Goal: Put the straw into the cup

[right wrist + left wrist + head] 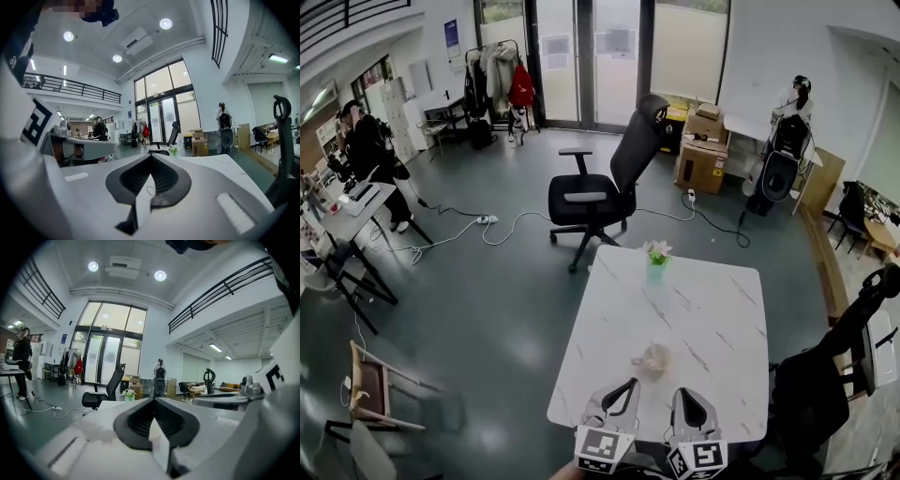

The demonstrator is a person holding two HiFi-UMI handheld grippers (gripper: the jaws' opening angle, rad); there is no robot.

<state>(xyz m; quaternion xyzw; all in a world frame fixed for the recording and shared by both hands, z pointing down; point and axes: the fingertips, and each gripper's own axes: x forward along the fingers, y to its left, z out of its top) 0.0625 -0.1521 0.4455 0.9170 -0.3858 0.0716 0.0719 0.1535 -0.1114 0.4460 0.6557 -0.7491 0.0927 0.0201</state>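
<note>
A small pale cup (653,359) stands on the white marble table (712,309), near its front edge. I cannot make out a straw in any view. My left gripper (628,383) hovers just short of the cup and a little to its left, jaws together with nothing between them. My right gripper (682,394) is level with it, right of the cup, also shut and empty. In the left gripper view the dark pads (140,420) meet at the tip of the left gripper (153,400). The right gripper view shows the same at the right gripper (151,157).
A green pot with white flowers (656,261) stands at the table's far edge. A black office chair (600,183) is beyond the table and another dark chair (825,375) is close to its right side. People stand far off by the walls.
</note>
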